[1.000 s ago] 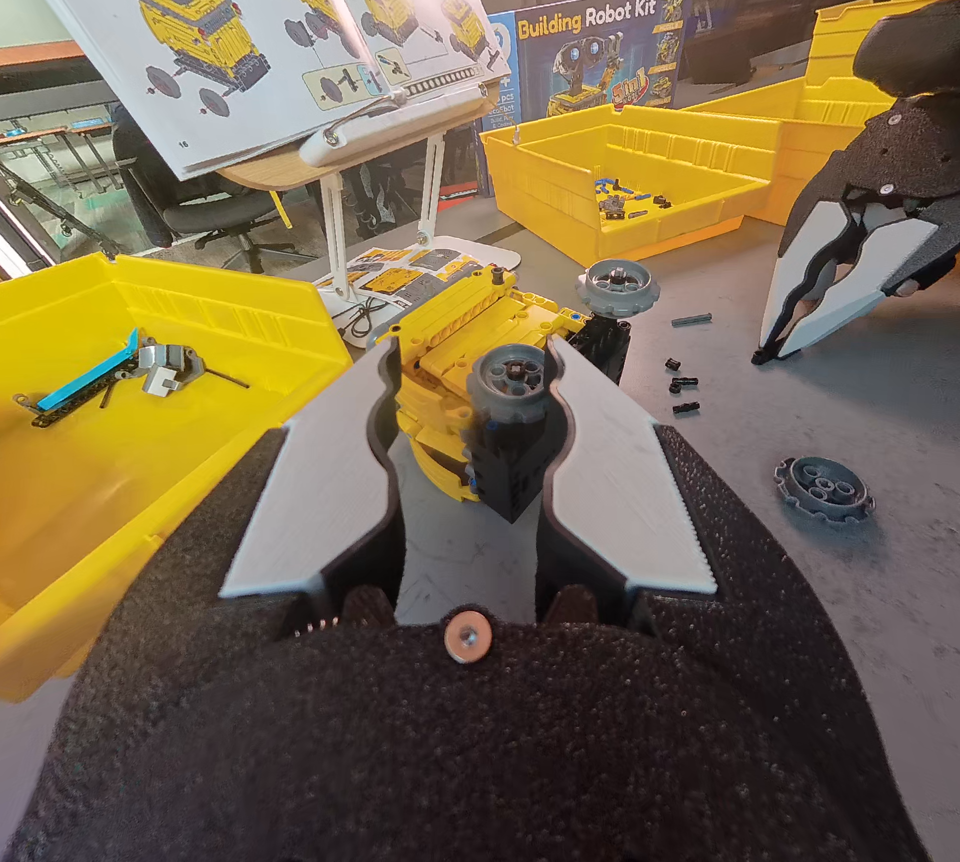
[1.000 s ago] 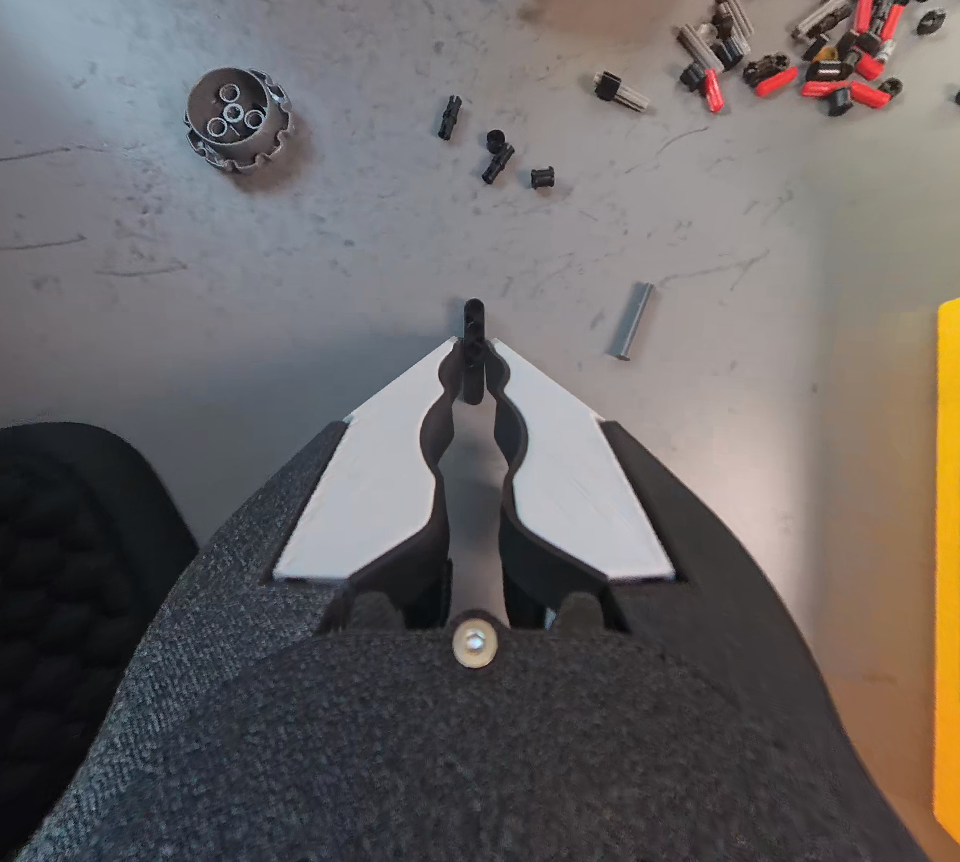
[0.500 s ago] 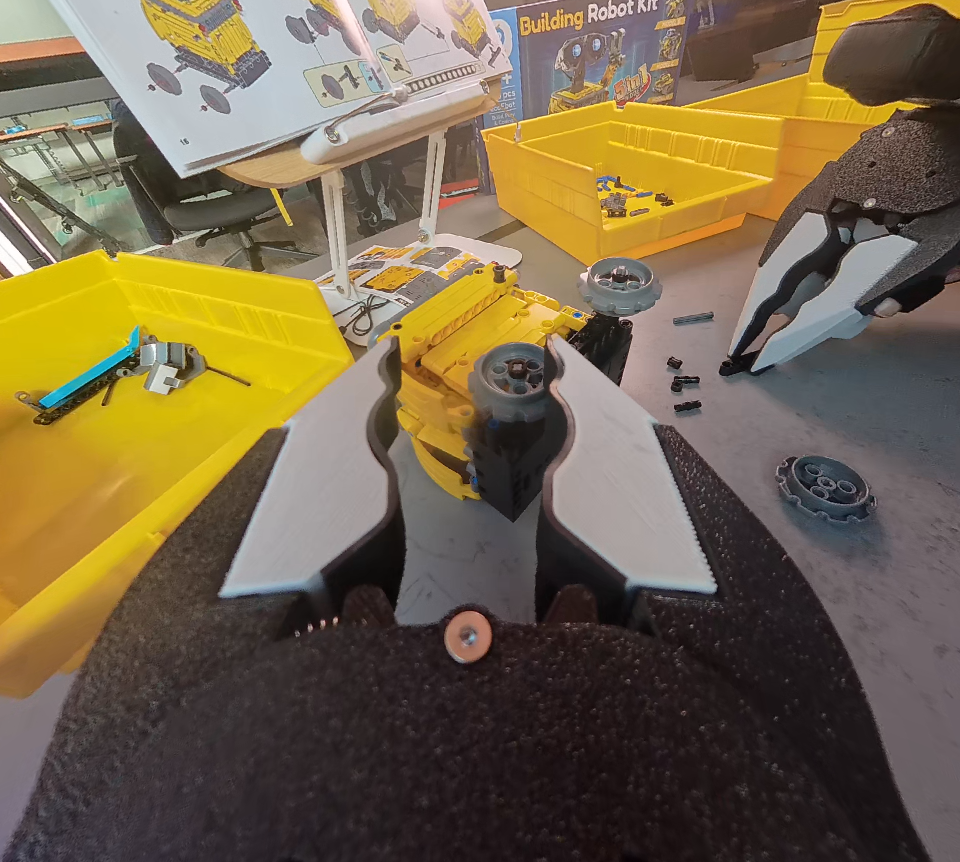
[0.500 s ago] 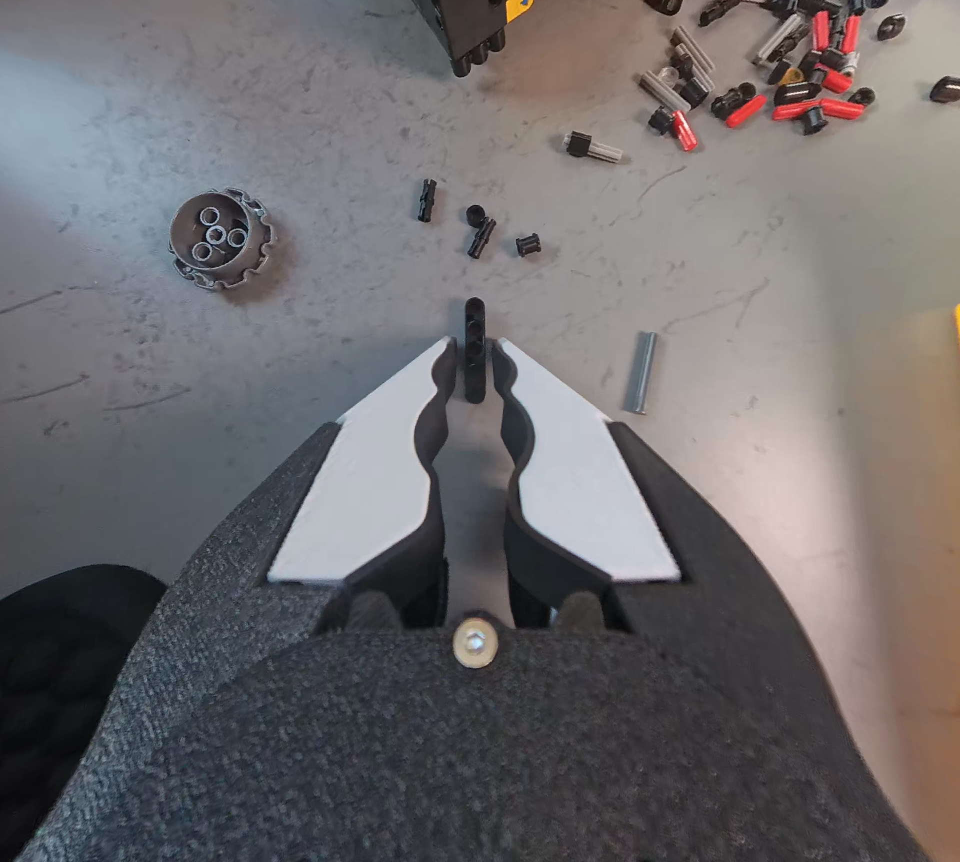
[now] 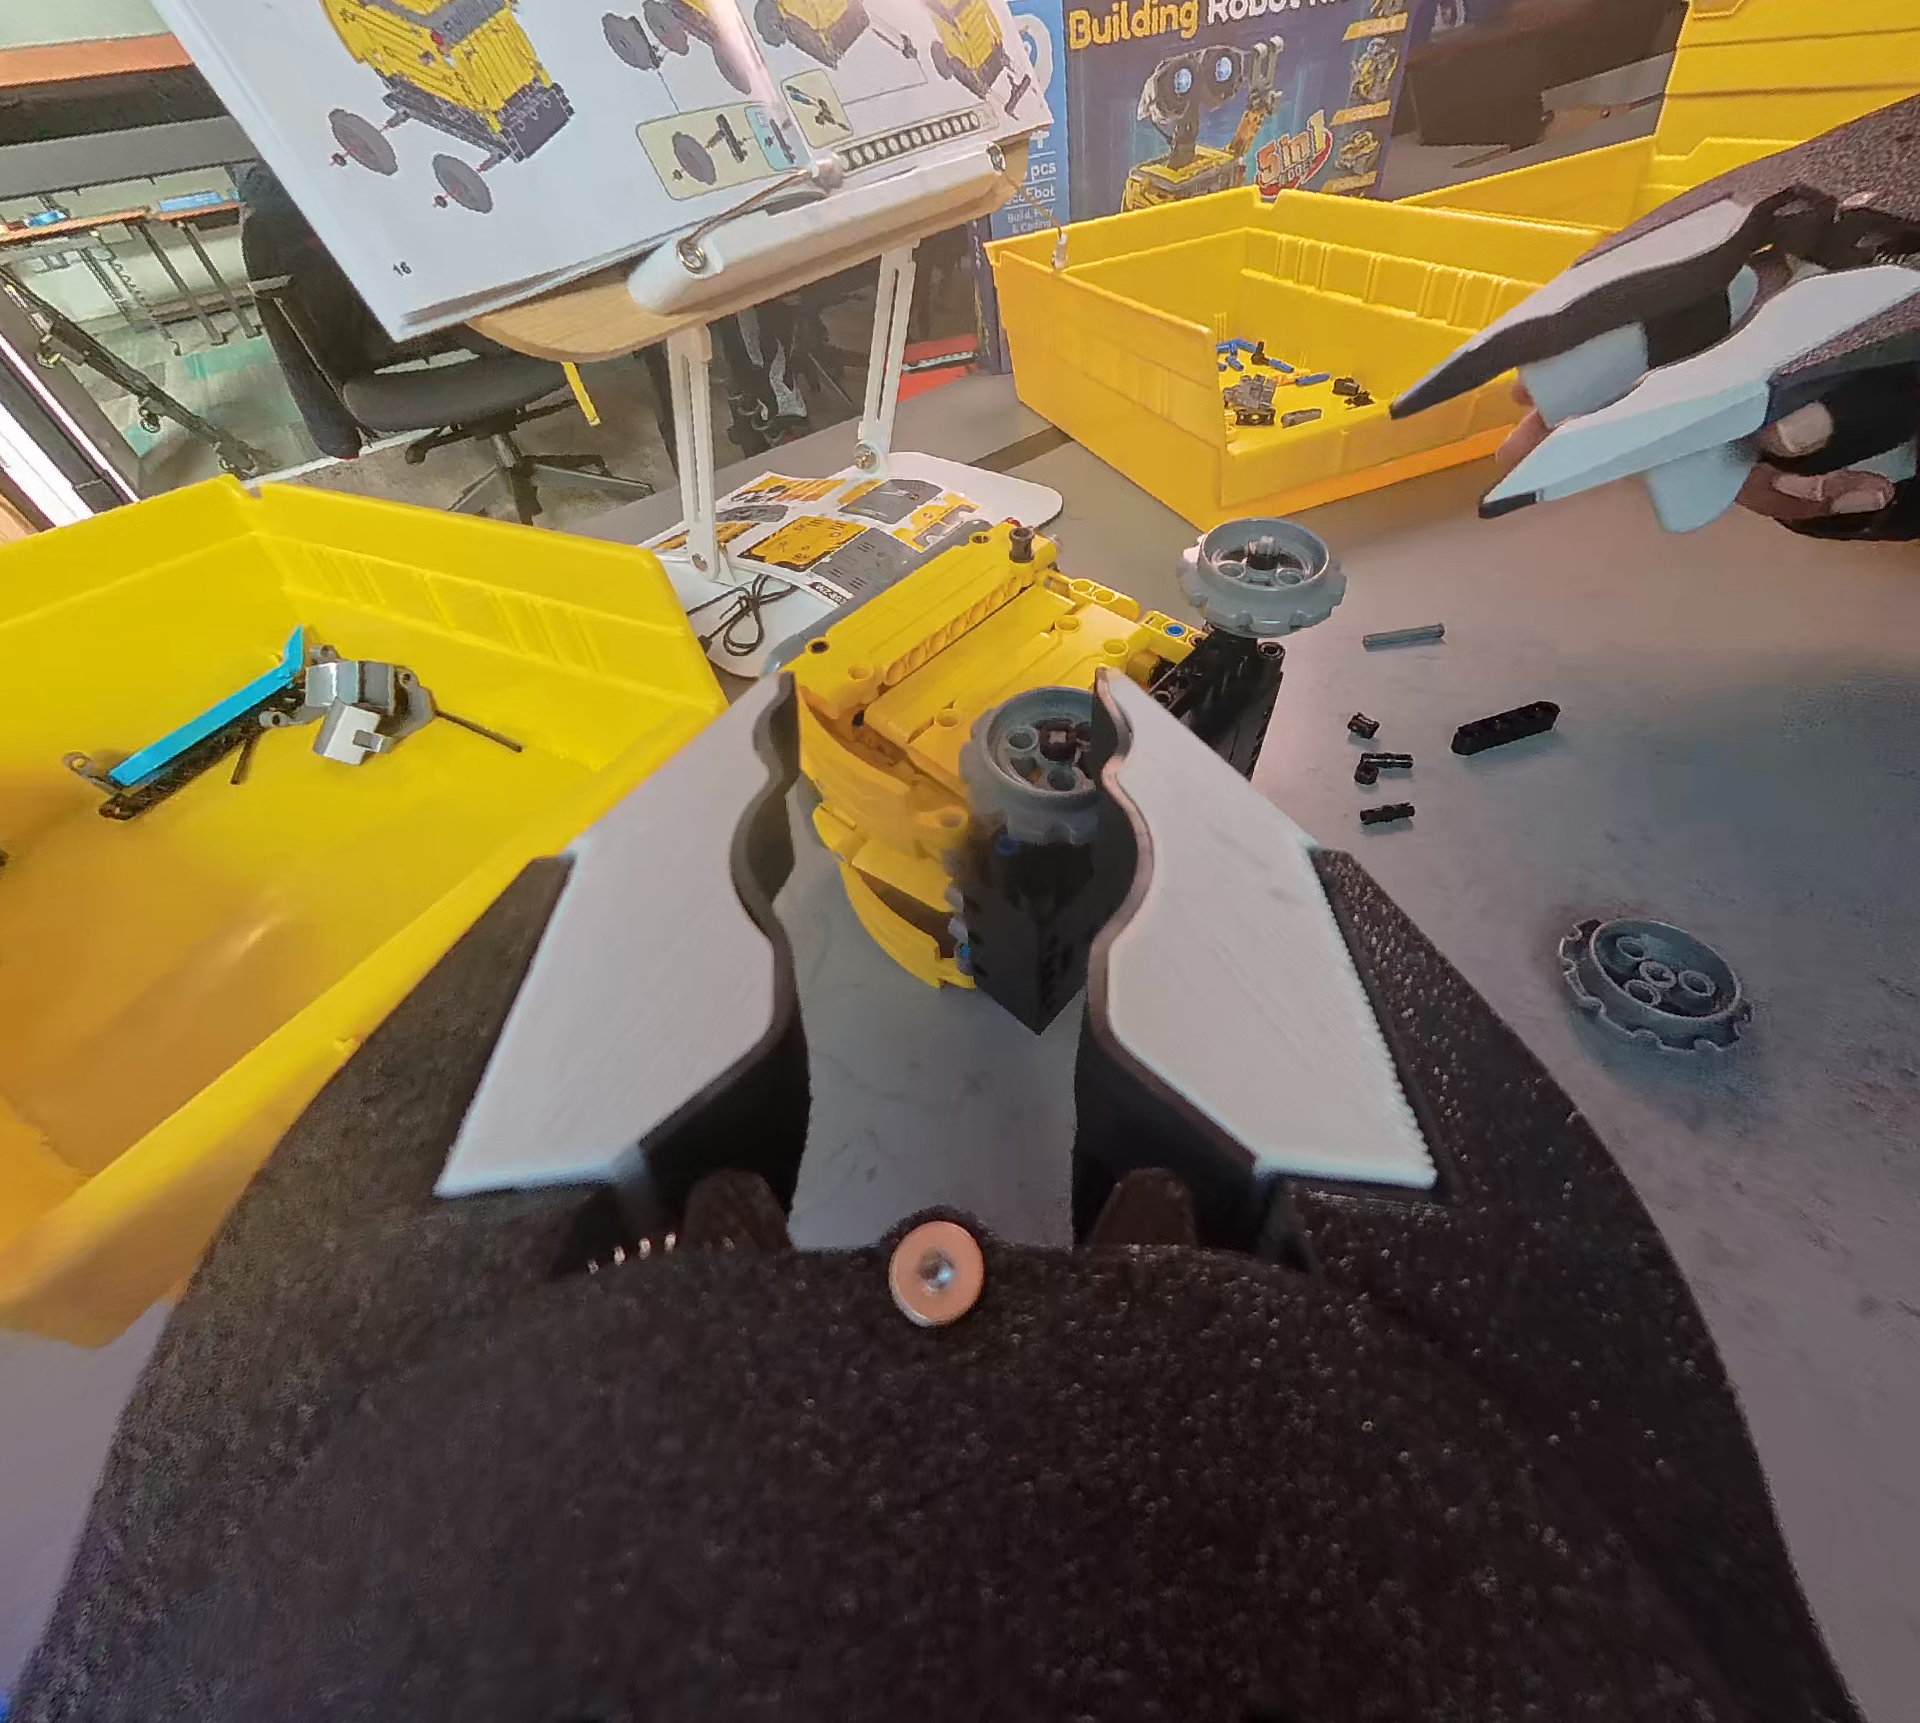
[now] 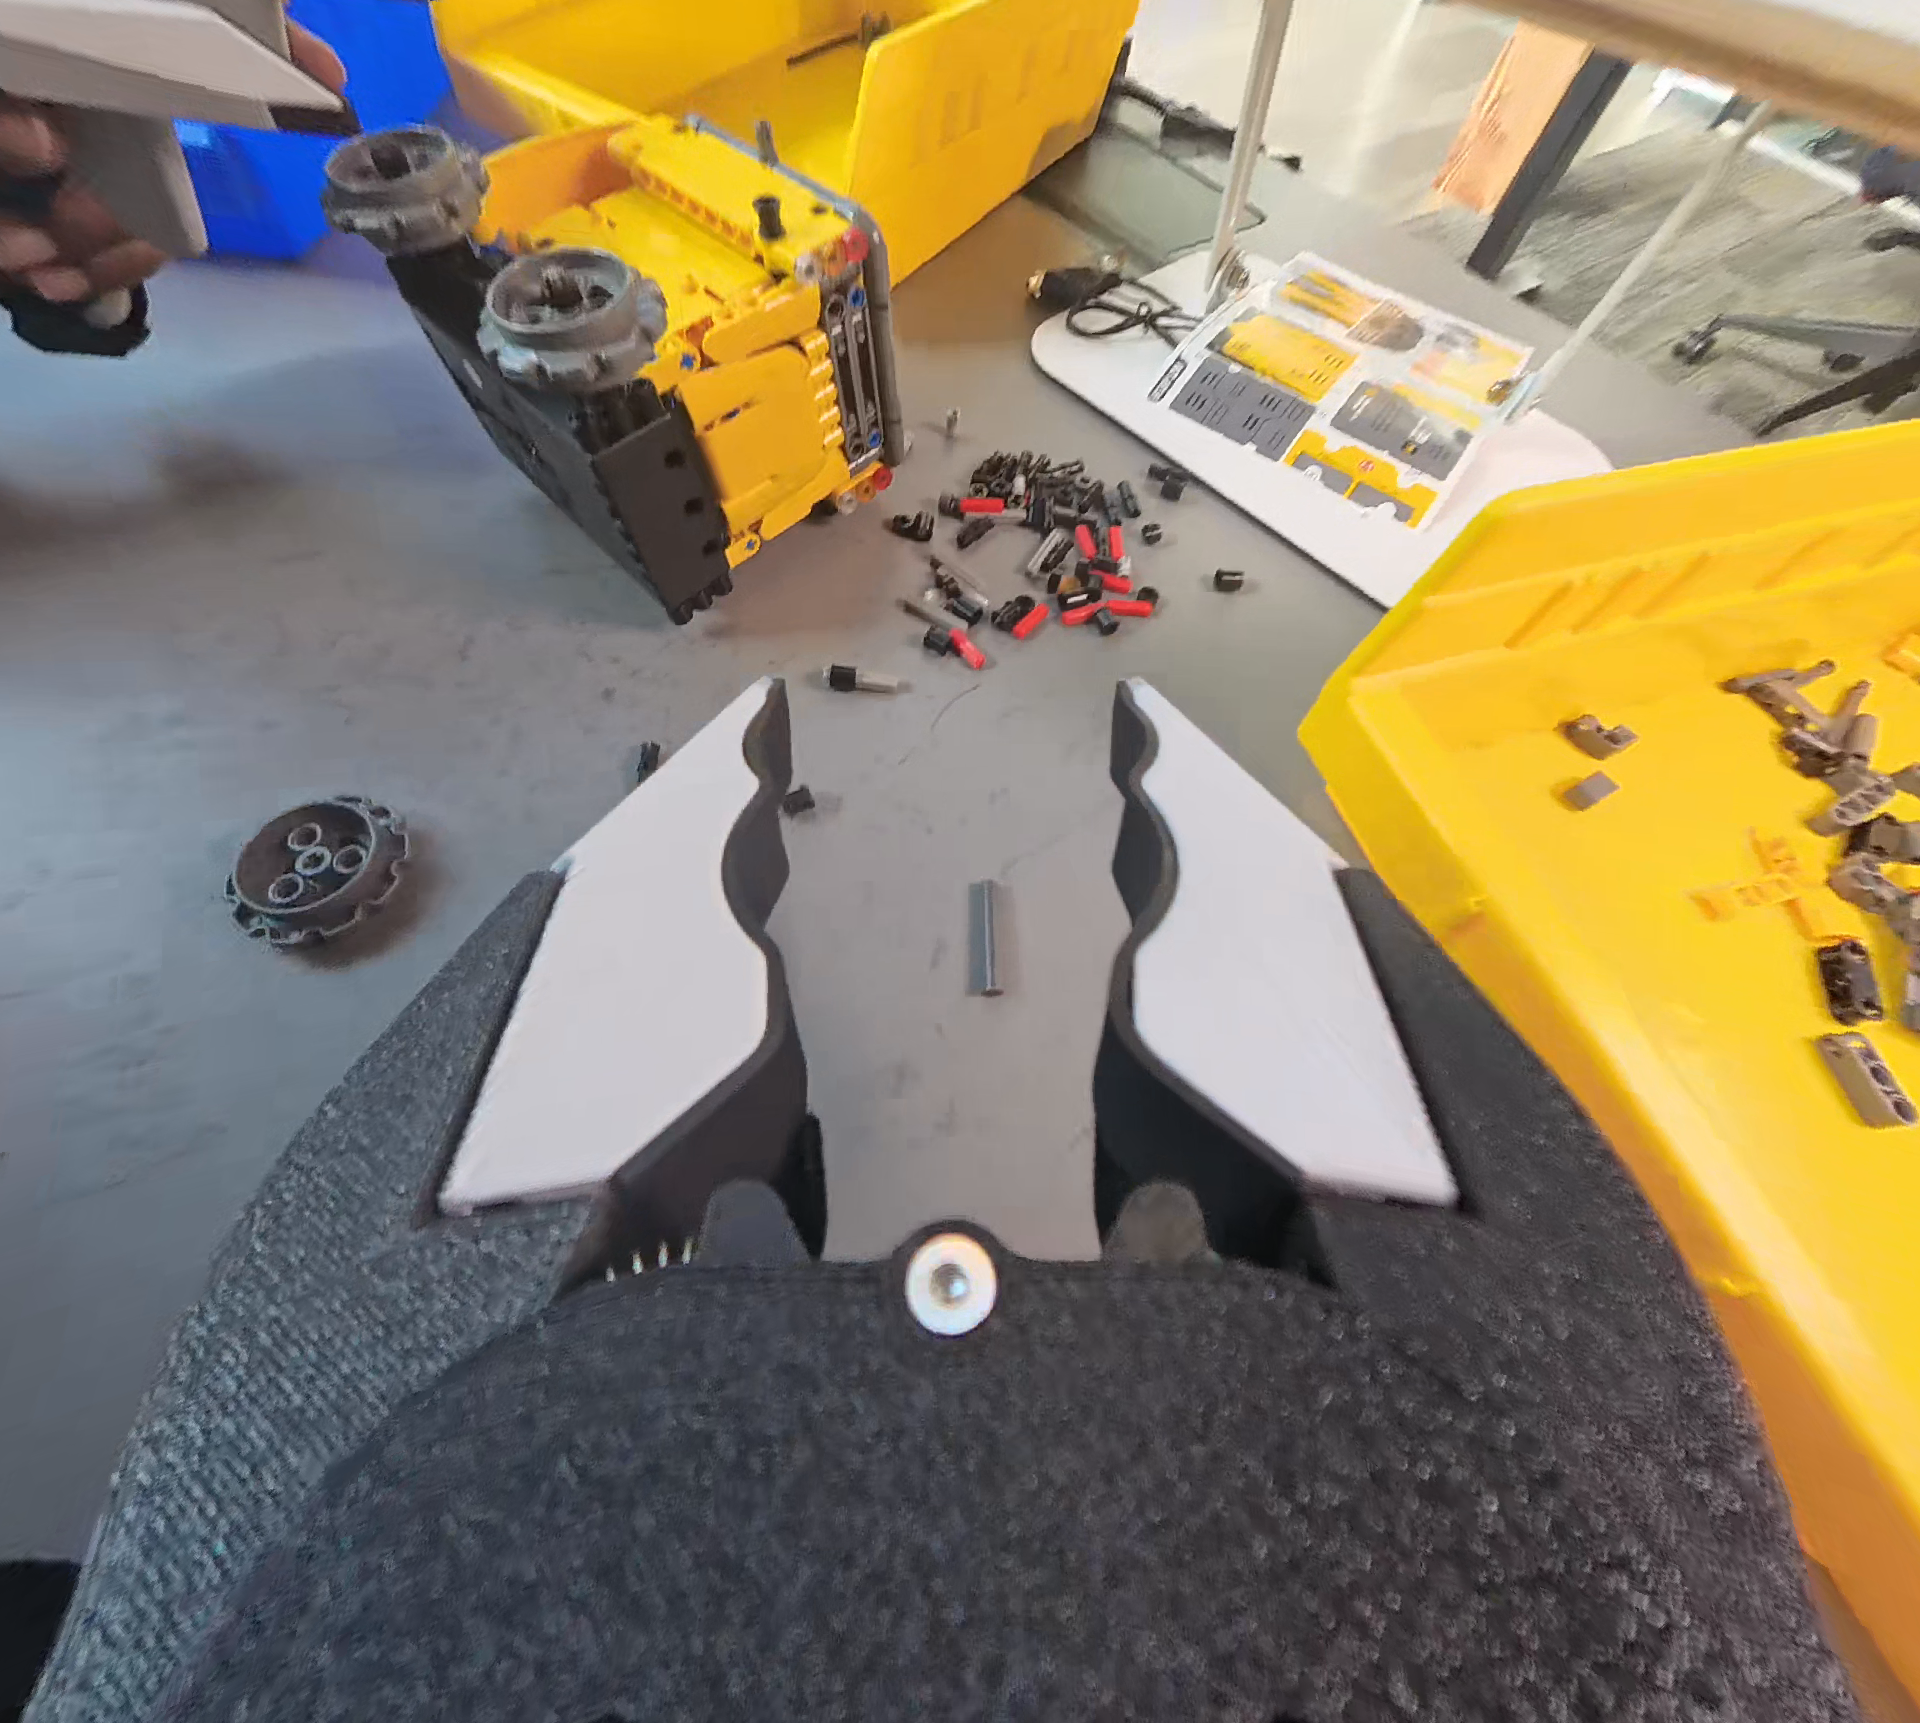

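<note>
Grey axle (image 6: 983,935) is lying on the table between my wide-open, empty right gripper (image 6: 948,707); a second ago it was pinching a black beam (image 5: 1504,726), now dropped beside the pins. Farther off, my left gripper (image 5: 940,697) is hanging spread around the yellow model (image 5: 966,717), gripping nothing I can confirm; nudging could topple it.

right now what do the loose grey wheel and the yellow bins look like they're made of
Loose grey wheel: probably hard moulded plastic, matt, judging by its crisp notched rim and round holes.
Yellow bins: also likely moulded plastic, smooth and slightly glossy, with ribbed walls and soft highlights.
</note>
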The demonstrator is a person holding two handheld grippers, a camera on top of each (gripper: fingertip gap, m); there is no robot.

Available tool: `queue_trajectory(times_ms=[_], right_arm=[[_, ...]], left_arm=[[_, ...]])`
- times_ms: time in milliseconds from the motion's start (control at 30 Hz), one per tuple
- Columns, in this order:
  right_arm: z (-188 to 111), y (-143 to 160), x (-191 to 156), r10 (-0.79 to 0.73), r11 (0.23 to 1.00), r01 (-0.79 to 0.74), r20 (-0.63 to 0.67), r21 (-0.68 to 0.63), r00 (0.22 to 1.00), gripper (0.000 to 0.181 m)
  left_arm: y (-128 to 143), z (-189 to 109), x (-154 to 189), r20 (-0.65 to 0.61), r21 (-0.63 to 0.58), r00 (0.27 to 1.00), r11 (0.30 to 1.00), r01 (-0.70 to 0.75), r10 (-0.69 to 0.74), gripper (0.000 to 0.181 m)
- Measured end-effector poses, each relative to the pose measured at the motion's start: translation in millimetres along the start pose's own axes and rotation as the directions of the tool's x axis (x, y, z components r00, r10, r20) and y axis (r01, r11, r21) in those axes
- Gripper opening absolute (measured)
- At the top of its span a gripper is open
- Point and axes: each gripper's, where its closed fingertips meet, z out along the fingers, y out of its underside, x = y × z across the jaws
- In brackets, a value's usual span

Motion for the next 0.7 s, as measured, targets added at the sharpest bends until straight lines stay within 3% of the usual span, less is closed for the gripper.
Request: queue_trajectory(times_ms=[167, 333, 700], right_arm=[[-33.3, -22.9, -2.0, 0.007, 0.995, 0.001, -0.091, 0.095, 0.996, 0.069], [-74.4, -8.4, -31.1, 0.025, 0.997, -0.016, -0.123, 0.075, 0.992, 0.070], [-146.8, 26.3, -113.4, 0.056, 0.997, -0.042, -0.212, 0.071, 0.976, 0.073]], left_arm=[[-2.7, -13.1, 2.7, -0.015, -0.098, 0.999, 0.994, 0.045, -0.046, 0.067], [-1.8, -51.6, 28.7, -0.048, -0.158, 0.994, 0.983, 0.091, -0.100, 0.069], [1.5, -135.8, 92.1, 0.064, -0.072, 0.990, 0.988, 0.134, -0.130, 0.082]])
